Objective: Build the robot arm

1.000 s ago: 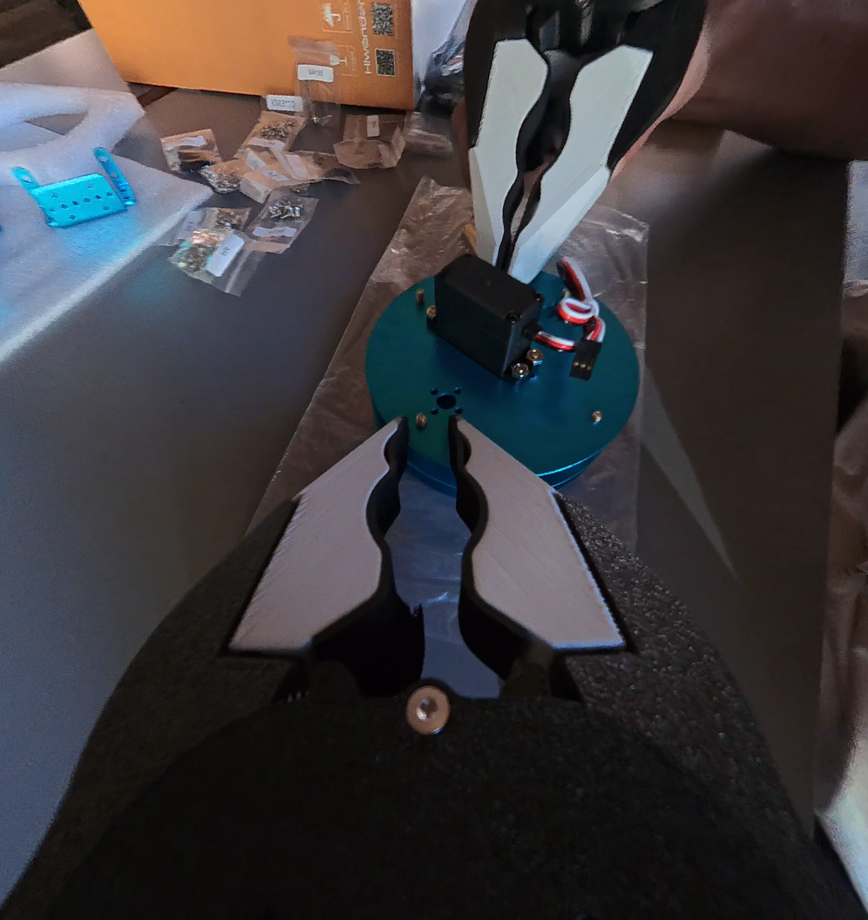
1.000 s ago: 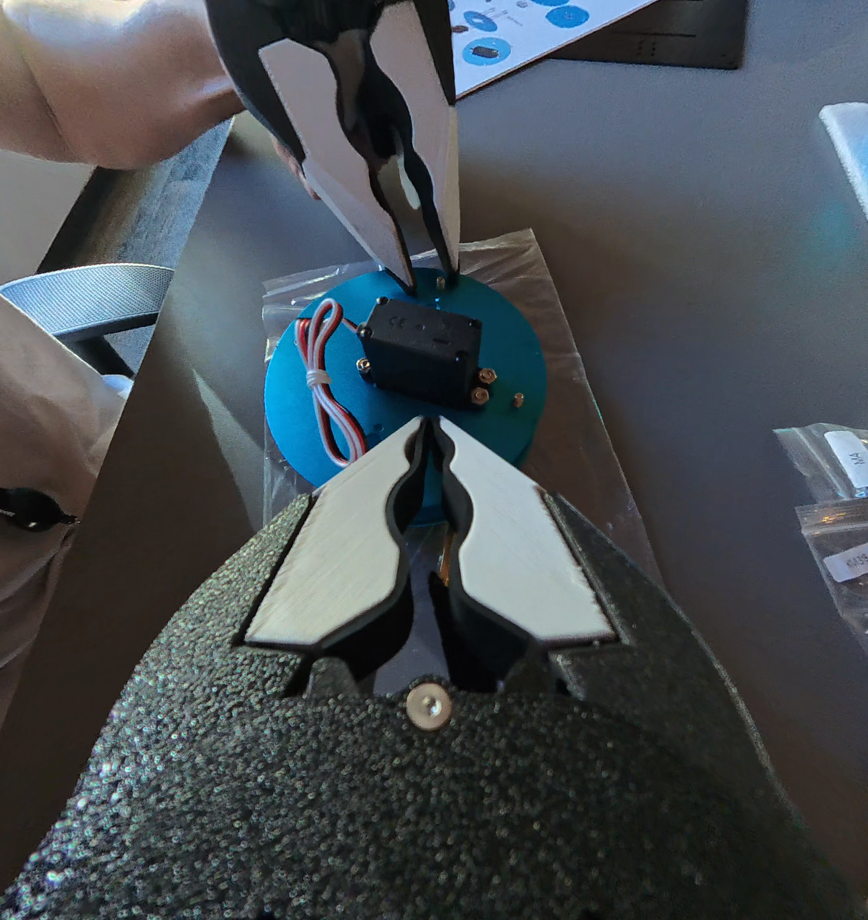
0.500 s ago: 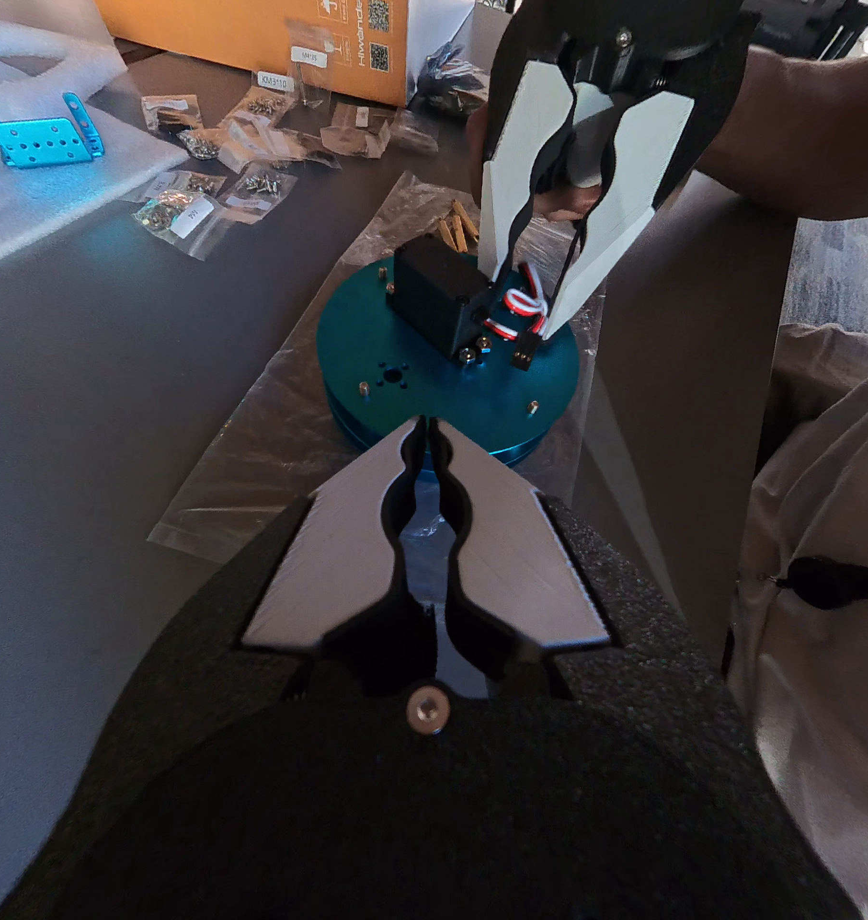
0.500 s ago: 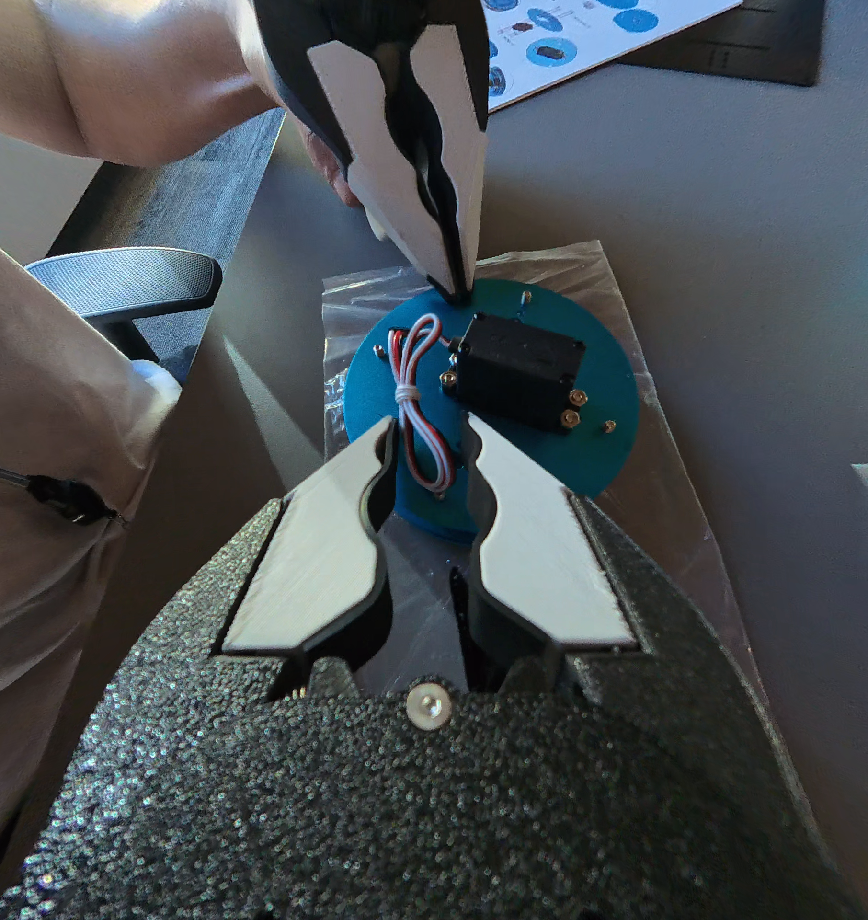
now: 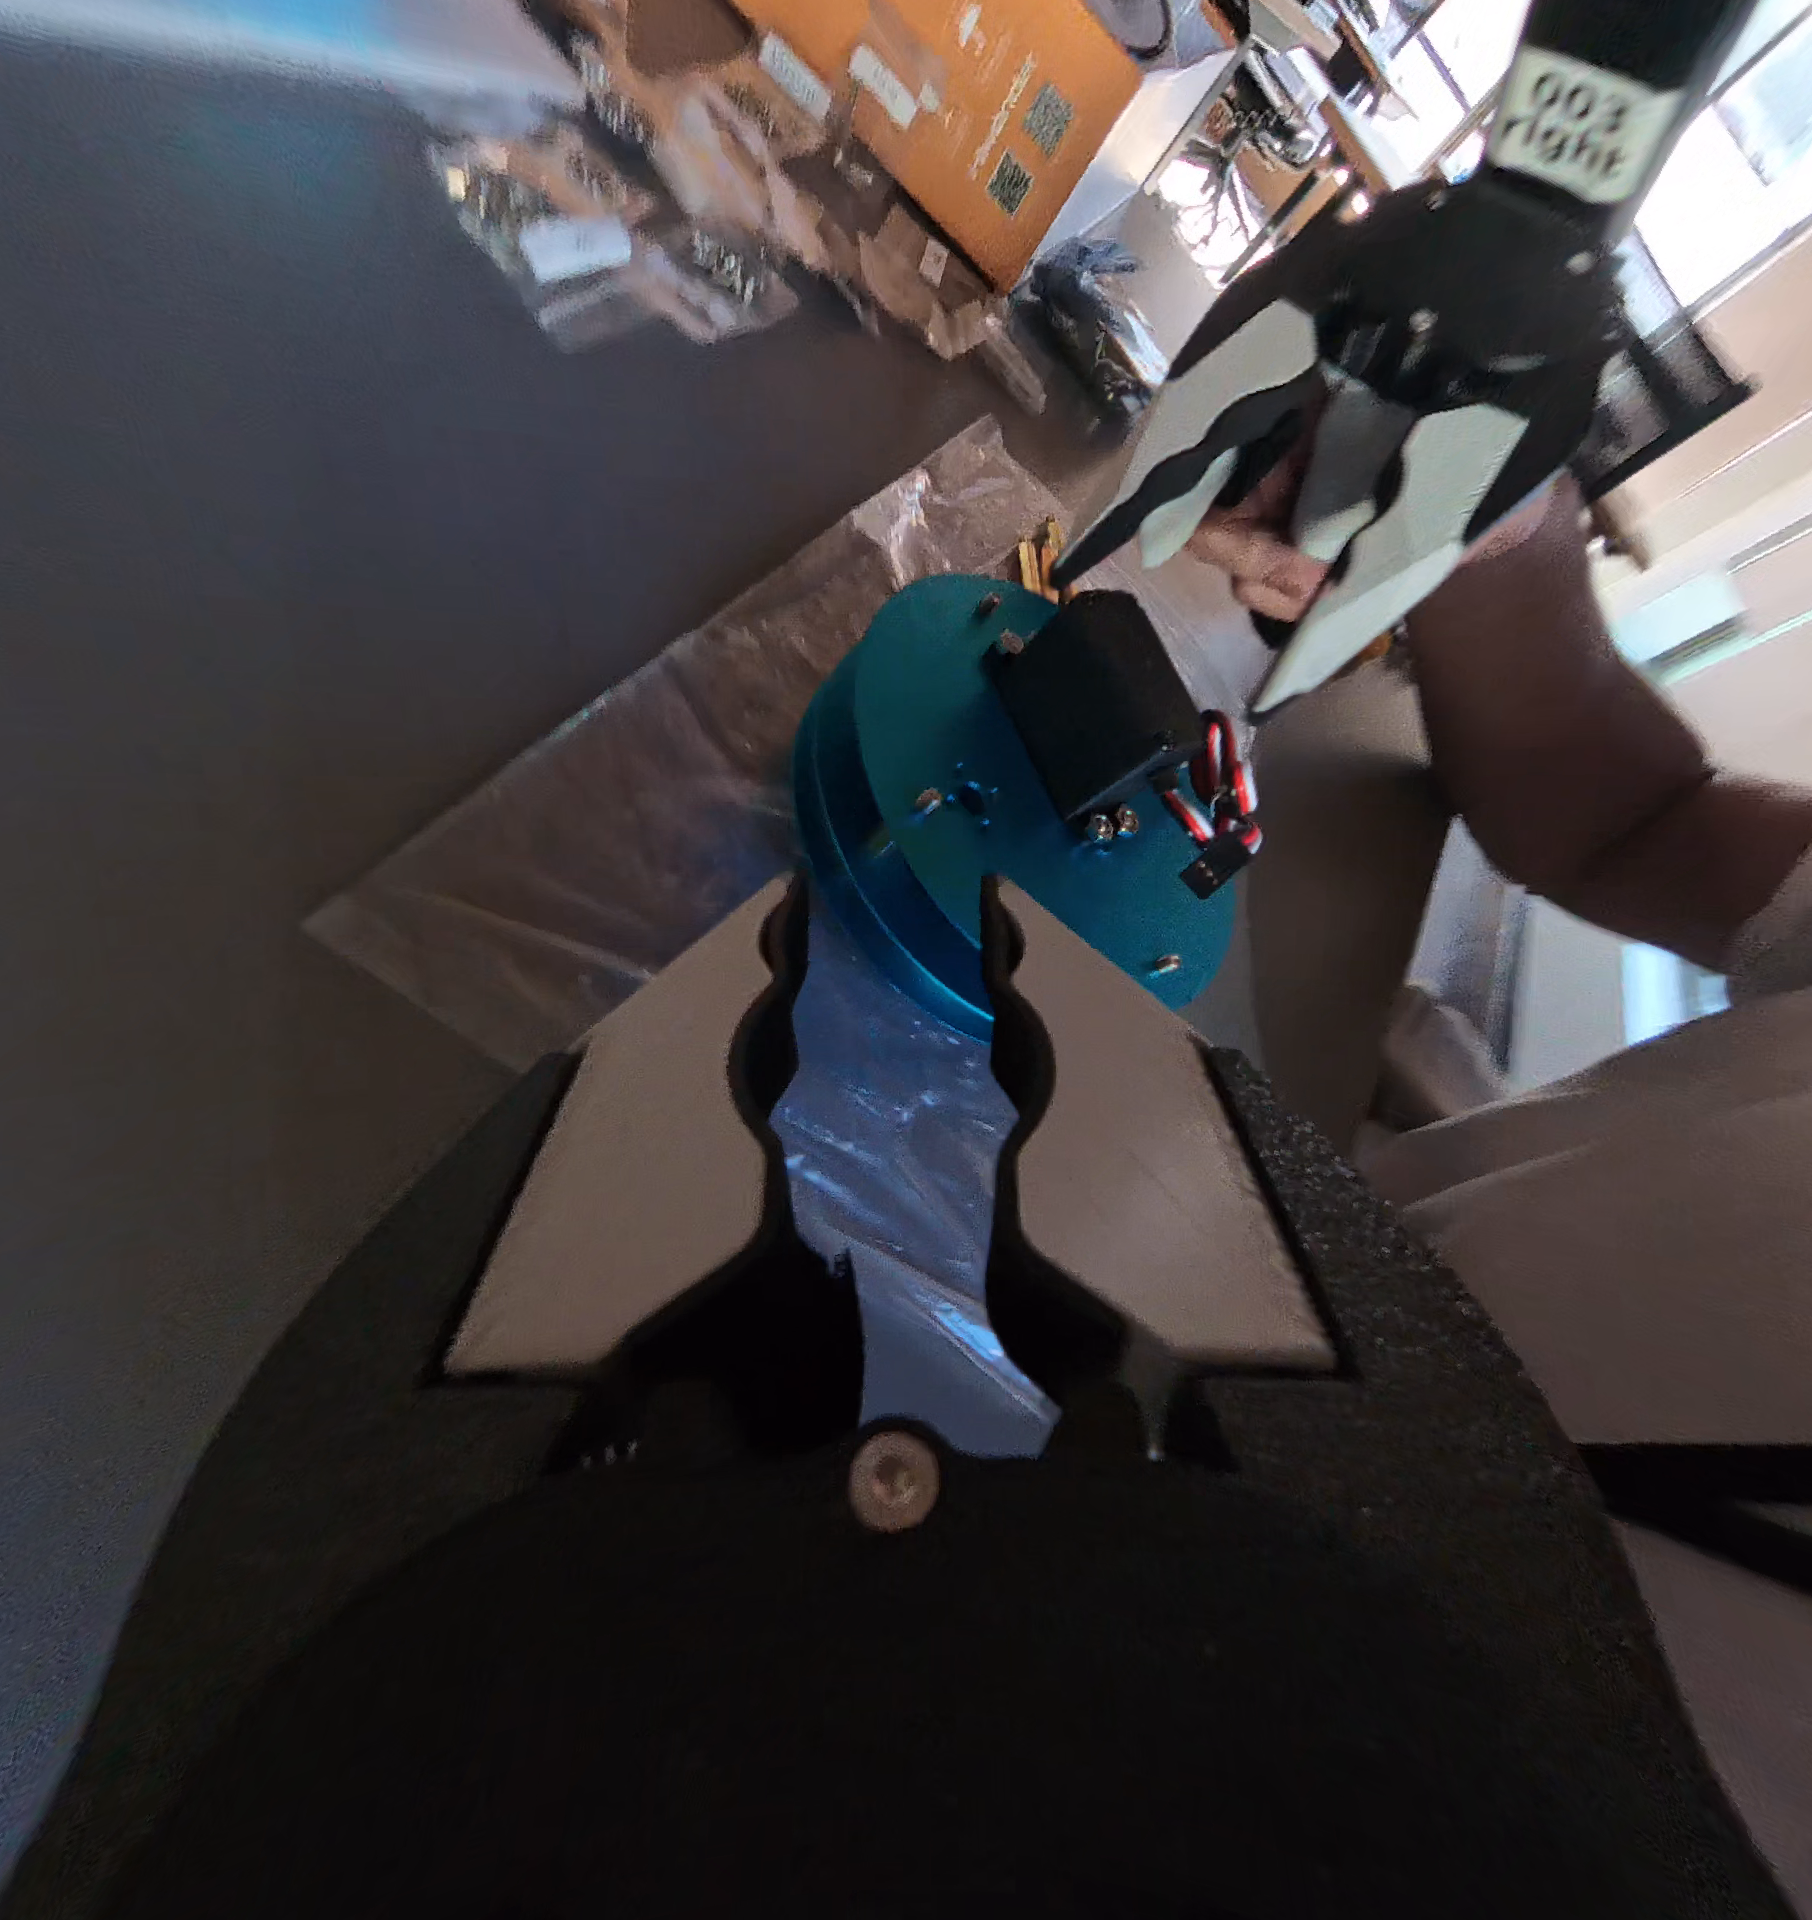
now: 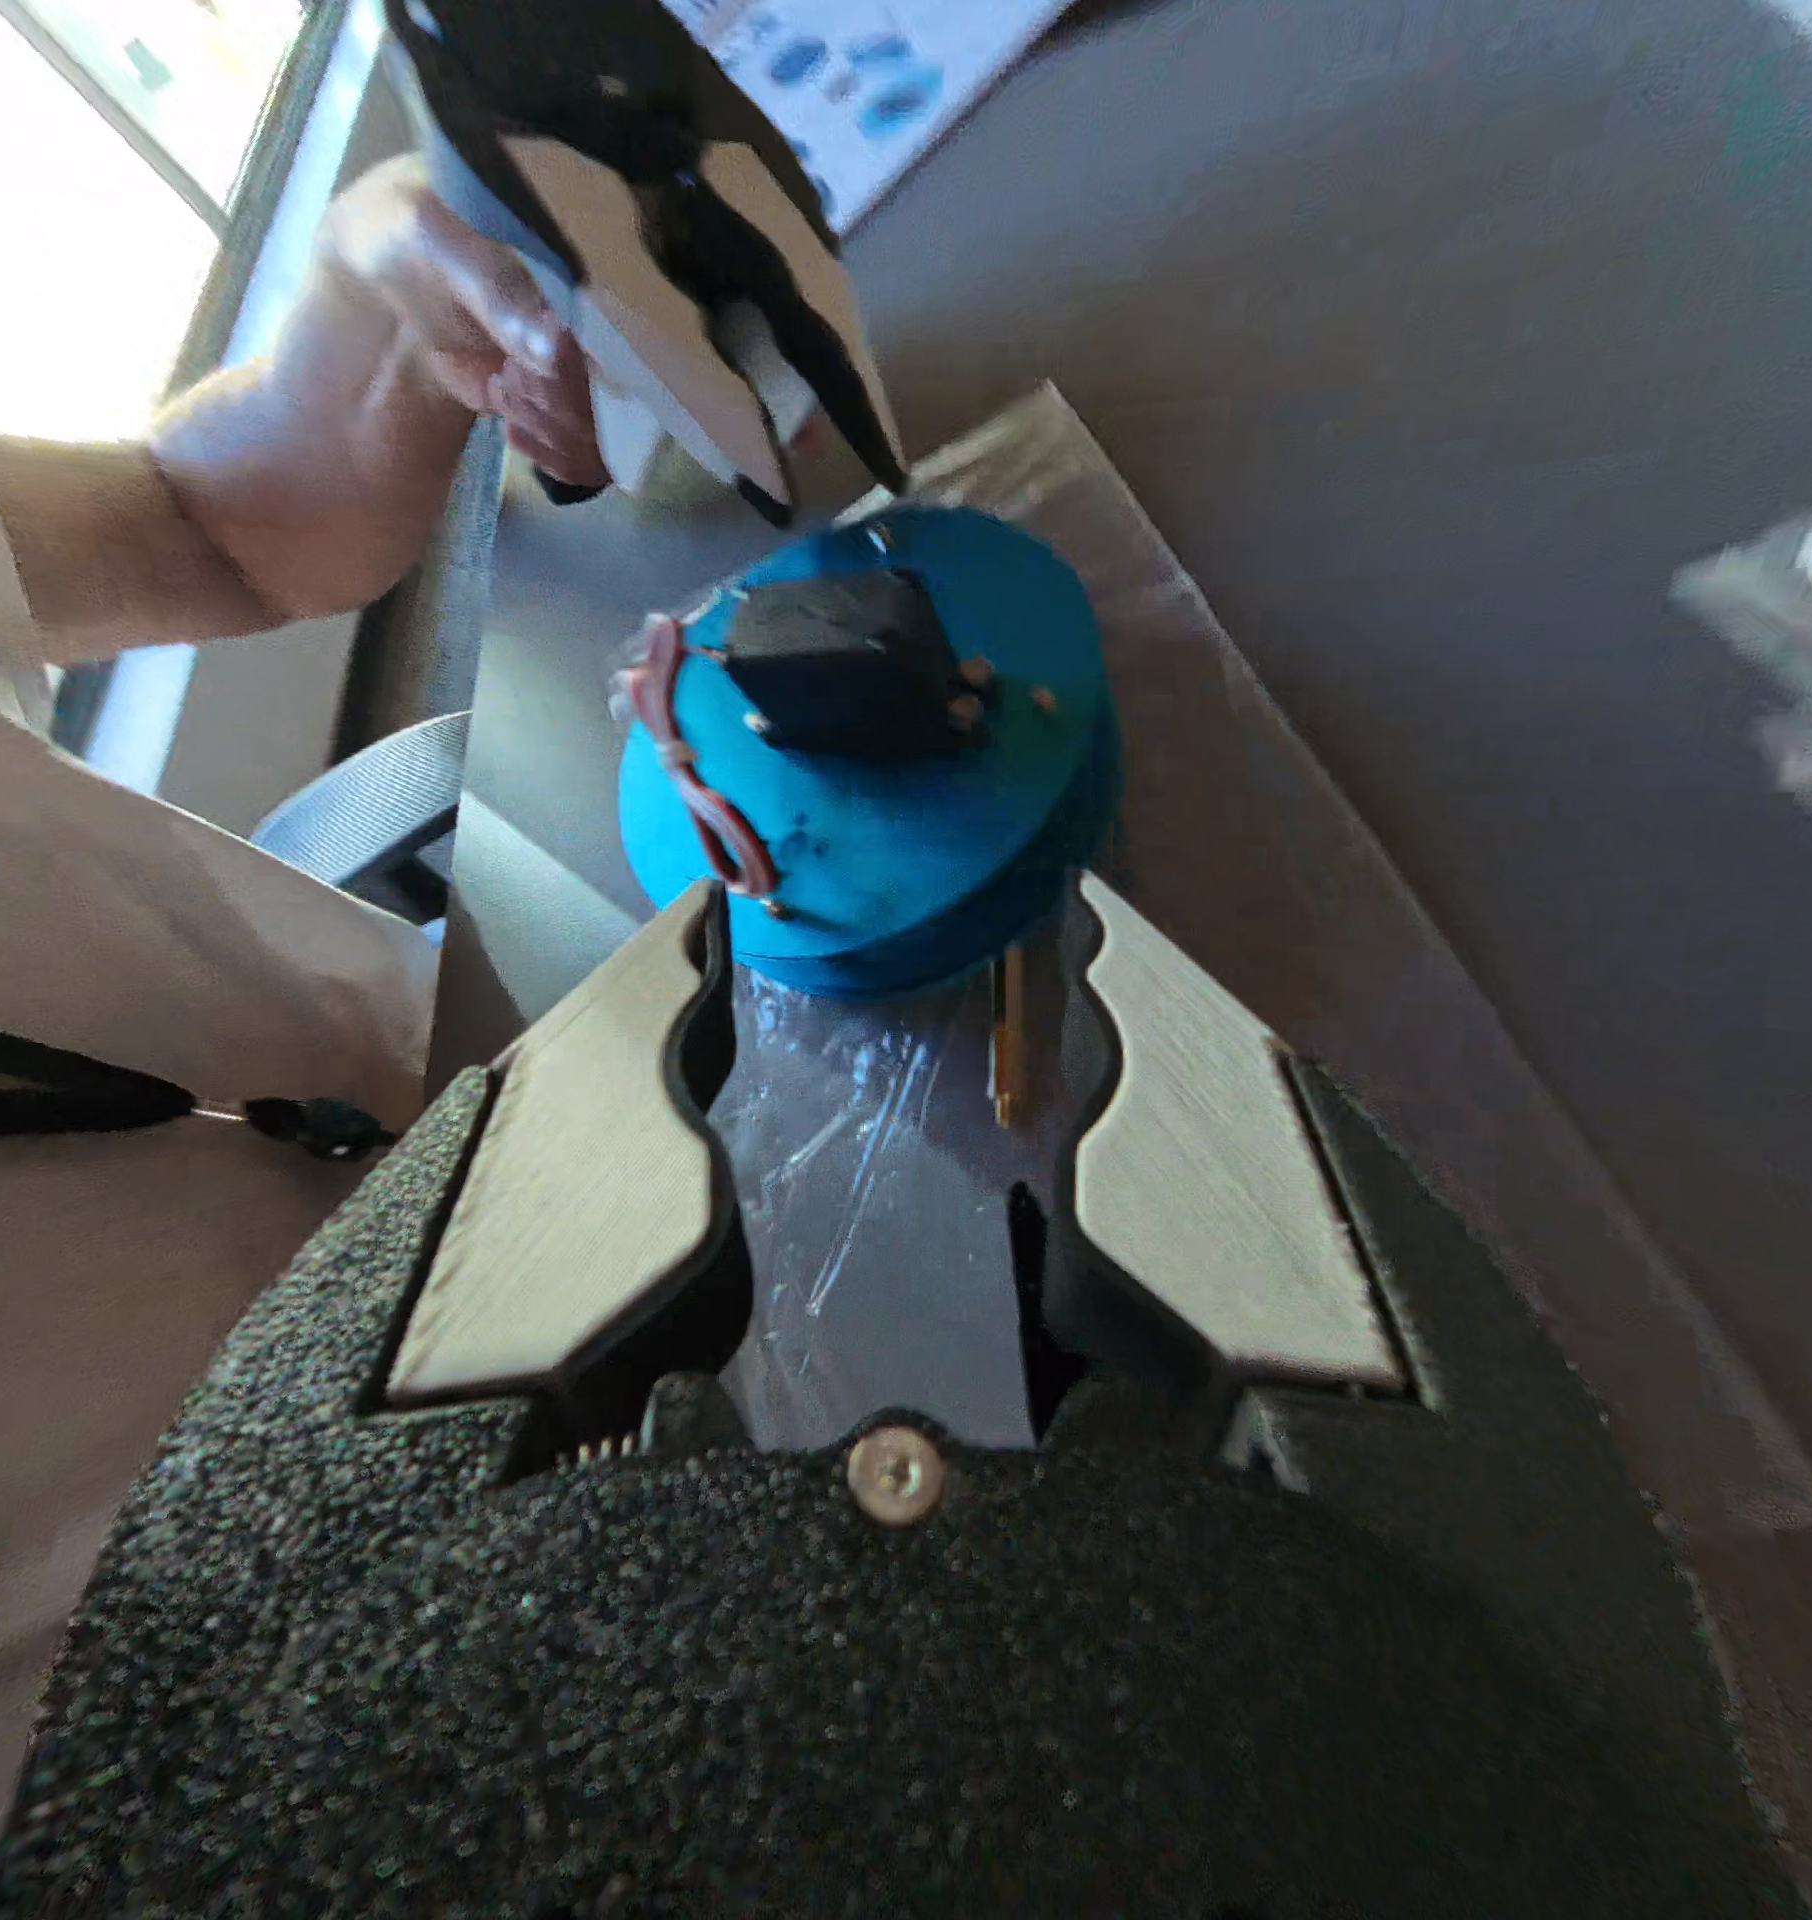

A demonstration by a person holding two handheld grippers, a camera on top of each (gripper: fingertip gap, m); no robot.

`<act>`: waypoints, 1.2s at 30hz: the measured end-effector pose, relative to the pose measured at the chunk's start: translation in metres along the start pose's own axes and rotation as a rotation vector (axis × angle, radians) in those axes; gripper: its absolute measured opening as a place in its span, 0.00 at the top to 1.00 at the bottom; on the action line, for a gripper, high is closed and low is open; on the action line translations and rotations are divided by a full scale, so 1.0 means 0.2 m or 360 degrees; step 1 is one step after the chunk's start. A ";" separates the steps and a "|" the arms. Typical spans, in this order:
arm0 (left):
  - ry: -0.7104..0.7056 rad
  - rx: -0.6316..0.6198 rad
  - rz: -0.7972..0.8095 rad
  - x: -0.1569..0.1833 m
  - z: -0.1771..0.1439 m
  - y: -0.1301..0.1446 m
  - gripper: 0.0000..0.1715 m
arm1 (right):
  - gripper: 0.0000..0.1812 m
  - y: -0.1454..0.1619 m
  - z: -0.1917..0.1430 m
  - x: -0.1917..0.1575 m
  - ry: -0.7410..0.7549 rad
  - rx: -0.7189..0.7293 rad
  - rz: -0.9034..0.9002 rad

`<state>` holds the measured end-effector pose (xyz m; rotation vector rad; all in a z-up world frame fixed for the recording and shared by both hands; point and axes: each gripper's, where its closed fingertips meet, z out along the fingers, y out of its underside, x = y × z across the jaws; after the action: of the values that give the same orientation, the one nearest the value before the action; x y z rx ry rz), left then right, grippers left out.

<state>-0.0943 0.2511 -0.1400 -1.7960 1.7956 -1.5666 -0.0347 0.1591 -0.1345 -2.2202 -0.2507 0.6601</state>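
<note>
A round blue metal disc [image 5: 923, 748] lies on a clear plastic bag [image 5: 611, 862] on the dark table. A black servo block [image 5: 1089, 707] with a red-and-white wire bundle [image 5: 1219, 800] is mounted on it. My left gripper [image 5: 891, 888] is open and empty, its tips at the disc's near edge. My right gripper [image 6: 897, 894] is open wide and empty, its fingertips on either side of the disc's [image 6: 881, 821] opposite edge. A brass standoff [image 6: 1011, 1029] lies on the bag between its fingers. Each gripper shows beyond the disc in the other's view, right [image 5: 1162, 644] and left [image 6: 834, 499].
An orange cardboard box [image 5: 943, 114] and small bags of screws [image 5: 621, 249] lie at the far side of the table. A printed sheet [image 6: 860, 94] lies beyond the disc. A person's arm [image 5: 1556, 748], beige clothing and a chair [image 6: 382, 800] are by the table edge. Tip to tip, the grippers are about 12 centimeters apart. It is some 4 centimeters from my left tips to the round blue metal disc [image 5: 923, 748]. The right camera catches it too, in the right wrist view [image 6: 931, 561].
Both grippers have opened: the left from nearly shut, the right wider than before. Both views have tilted and blurred, and the right gripper now straddles the disc's edge.
</note>
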 end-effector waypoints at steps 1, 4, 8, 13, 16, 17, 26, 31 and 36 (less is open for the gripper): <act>0.0047 -0.0024 -0.0114 -0.01 0.01 0.02 0.80 | 0.68 0.02 0.02 0.03 -0.0045 -0.0020 0.0122; 0.0154 -0.0057 -0.0384 -0.02 0.02 0.05 0.79 | 0.72 0.03 0.08 0.05 -0.0246 -0.0079 0.0412; 0.0274 -0.0171 -0.0545 0.04 0.04 0.11 0.72 | 0.71 0.05 0.14 0.06 -0.0393 -0.0252 0.0582; 0.0347 -0.0233 -0.0672 0.08 0.10 0.11 0.72 | 0.73 0.05 0.17 0.05 -0.0492 -0.0473 0.0692; 0.0313 -0.0225 -0.0583 0.08 0.10 0.09 0.75 | 0.74 0.04 0.17 0.04 -0.0487 -0.0494 0.0655; 0.0304 -0.0192 -0.0528 0.09 0.08 0.08 0.77 | 0.76 0.02 0.16 0.03 -0.0487 -0.0452 0.0625; 0.0107 -0.0078 0.0371 0.30 -0.03 0.03 0.80 | 0.82 -0.08 0.02 -0.16 -0.0412 -0.0112 -0.0185; 0.0068 -0.0059 0.0733 0.42 -0.02 0.04 0.81 | 0.82 -0.04 0.00 -0.24 -0.0469 0.0001 -0.0388; -0.0006 -0.0080 0.0967 0.48 -0.01 0.07 0.81 | 0.81 0.00 0.00 -0.31 -0.0597 0.0021 -0.0471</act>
<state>-0.1312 0.1708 -0.0979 -1.0958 2.1169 -1.2731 -0.0879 0.1351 -0.1112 -1.9778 -0.7454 0.9030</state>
